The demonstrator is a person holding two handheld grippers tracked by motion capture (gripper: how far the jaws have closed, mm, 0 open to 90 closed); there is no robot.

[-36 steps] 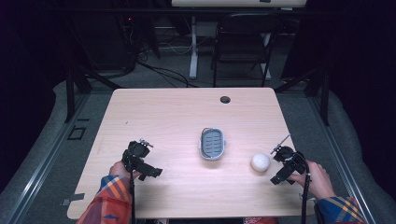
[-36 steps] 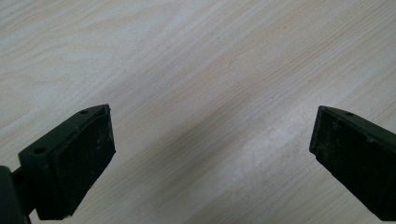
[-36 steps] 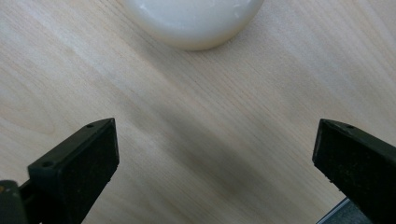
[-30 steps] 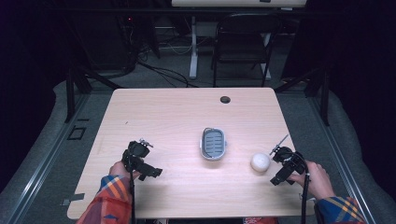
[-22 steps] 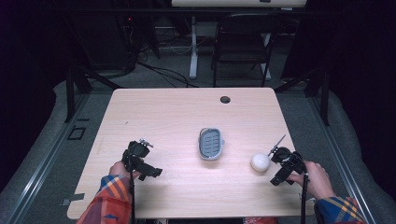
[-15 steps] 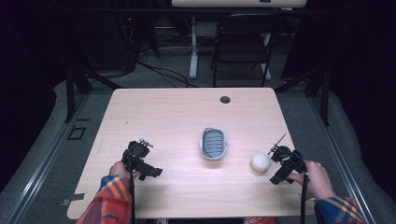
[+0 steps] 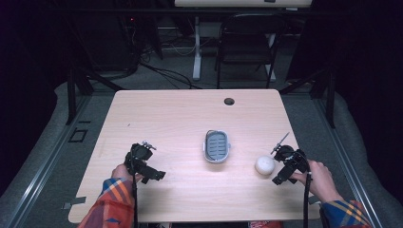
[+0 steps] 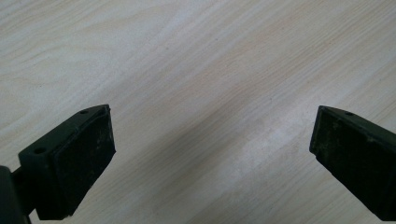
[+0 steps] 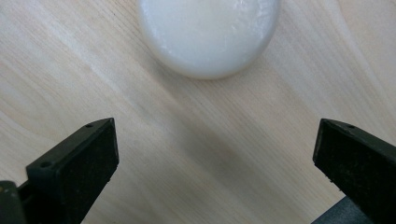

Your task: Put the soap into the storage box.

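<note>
A round white soap-like lump (image 7: 264,165) lies on the wooden table right of centre; up close, the white lump (image 9: 208,35) sits just ahead of my right gripper's jaws. My right gripper (image 7: 281,167) is open, a little to the lump's right, with nothing between its jaws (image 9: 215,163). A grey oval dish with a slotted bottom (image 7: 217,146) stands in the table's middle. My left gripper (image 7: 151,168) rests at the front left, open over bare wood (image 8: 210,158).
A dark round cable hole (image 7: 229,101) lies near the table's far edge. A black chair (image 7: 244,45) and a white desk leg (image 7: 196,47) stand beyond the table. The table's front edge (image 7: 199,219) runs just behind both hands.
The right gripper has edged slightly closer to the white lump. The left gripper, dish and lump stay where they were.
</note>
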